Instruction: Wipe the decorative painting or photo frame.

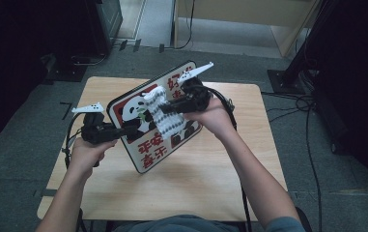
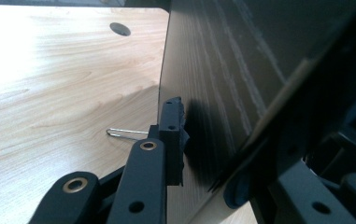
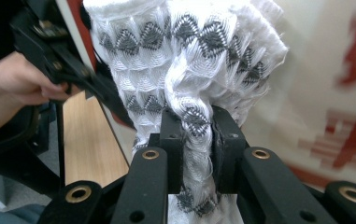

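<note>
A white sign board [image 1: 150,150] with a panda picture and red characters is held tilted up off the wooden table [image 1: 196,179]. My left gripper [image 1: 133,129] is shut on its left edge. In the left gripper view one jaw presses the board's dark back [image 2: 222,70] and the other is behind the edge, around my left gripper [image 2: 217,154]. My right gripper [image 1: 172,108] is shut on a white cloth [image 1: 162,113] with a grey diamond pattern, held against the board's face. The cloth [image 3: 185,56] bunches above my right gripper [image 3: 197,135], and the board's face [image 3: 325,70] lies behind it.
A thin wire clip [image 2: 124,134] lies on the table [image 2: 63,93] under the board, and a round hole [image 2: 120,29] sits near the table's far edge. Dark stands and cables [image 1: 297,104] stand on the grey floor around the table.
</note>
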